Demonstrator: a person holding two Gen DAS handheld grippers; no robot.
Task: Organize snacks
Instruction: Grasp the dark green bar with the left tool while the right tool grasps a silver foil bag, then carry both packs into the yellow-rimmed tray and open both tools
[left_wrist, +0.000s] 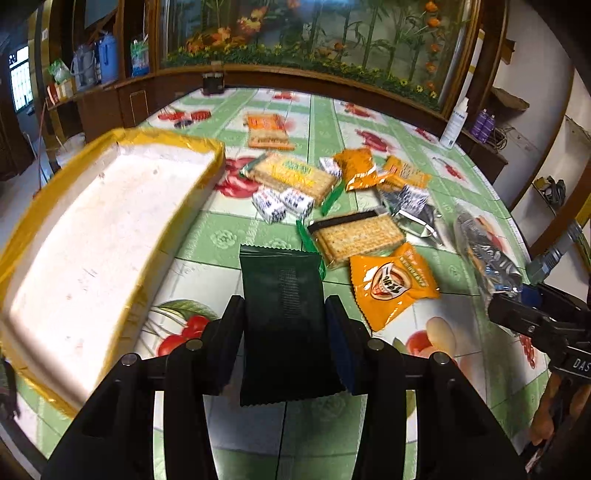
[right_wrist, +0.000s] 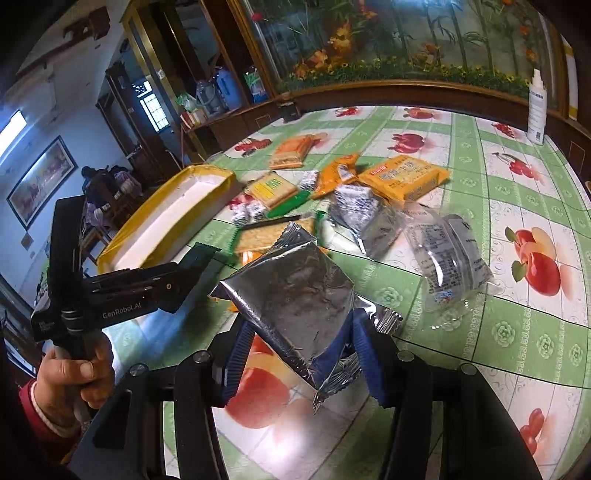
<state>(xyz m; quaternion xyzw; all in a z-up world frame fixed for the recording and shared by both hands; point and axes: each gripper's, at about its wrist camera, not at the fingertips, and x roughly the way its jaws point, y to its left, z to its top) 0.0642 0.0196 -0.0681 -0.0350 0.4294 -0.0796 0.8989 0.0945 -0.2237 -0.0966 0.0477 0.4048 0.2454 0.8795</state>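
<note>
- Left wrist view: the left gripper is closed on a dark green snack packet. The packet stands up between the two fingers, above the table
- The white foam tray with yellow tape on its rim is just to the left, and nothing is in it that I can see
- I think the step now is carrying the snack to the tray. The next move needs a swing left over the rim, then letting go
- Snacks lying on the table here: two clear cracker packs, one orange cracker pack far back, one orange pouch with a face on it, and about three small white candies. More orange and silver bags sit behind, too blurry to count
- At the right edge, the right gripper holds a shiny bag
- Right wrist view: the right gripper is closed on a silver foil bag, which is tilted and crinkled
- The left gripper is off to the left, held by a hand, close by the tray
- One clear plastic bag lies on the table to the right. One yellow pack and one white spray bottle are farther back
- This bag has to go left to the tray too
</note>
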